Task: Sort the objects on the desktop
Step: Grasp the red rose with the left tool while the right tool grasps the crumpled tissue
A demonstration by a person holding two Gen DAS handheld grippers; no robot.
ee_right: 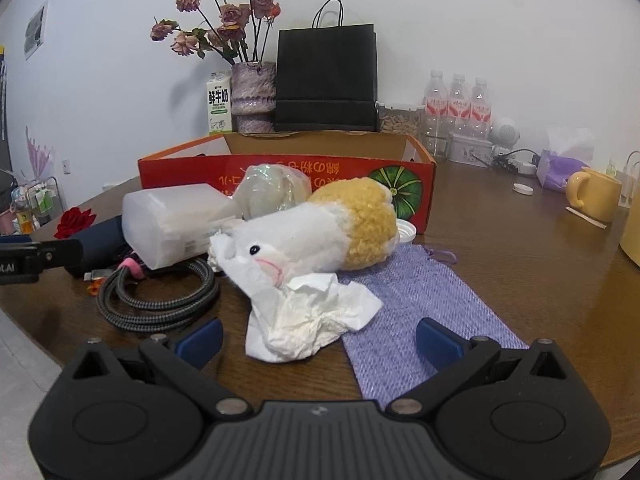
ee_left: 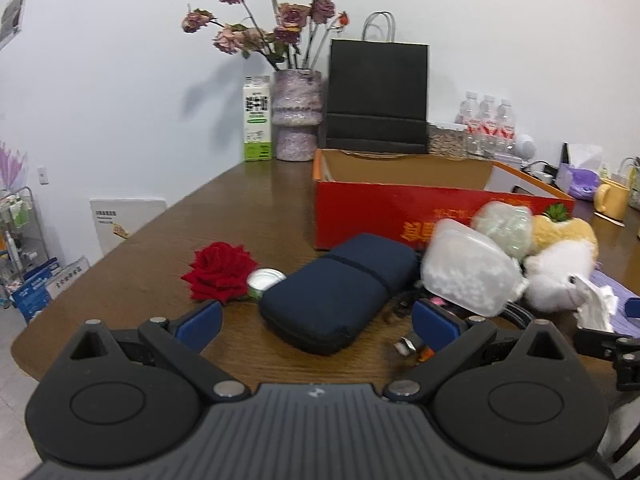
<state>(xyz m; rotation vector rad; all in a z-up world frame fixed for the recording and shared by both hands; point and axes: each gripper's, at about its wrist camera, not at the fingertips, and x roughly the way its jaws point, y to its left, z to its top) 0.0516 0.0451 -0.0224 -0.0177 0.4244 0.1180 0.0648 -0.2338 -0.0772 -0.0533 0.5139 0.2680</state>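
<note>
Brown table (ee_left: 248,216): navy case (ee_left: 340,292) lies diagonally, far end rightward; left gripper (ee_left: 316,326) and right gripper (ee_right: 318,338) wide, empty.

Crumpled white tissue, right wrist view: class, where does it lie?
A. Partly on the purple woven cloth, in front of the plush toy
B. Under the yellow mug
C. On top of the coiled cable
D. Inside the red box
A: the crumpled white tissue overlaps the purple woven cloth, just before the plush toy.
</note>
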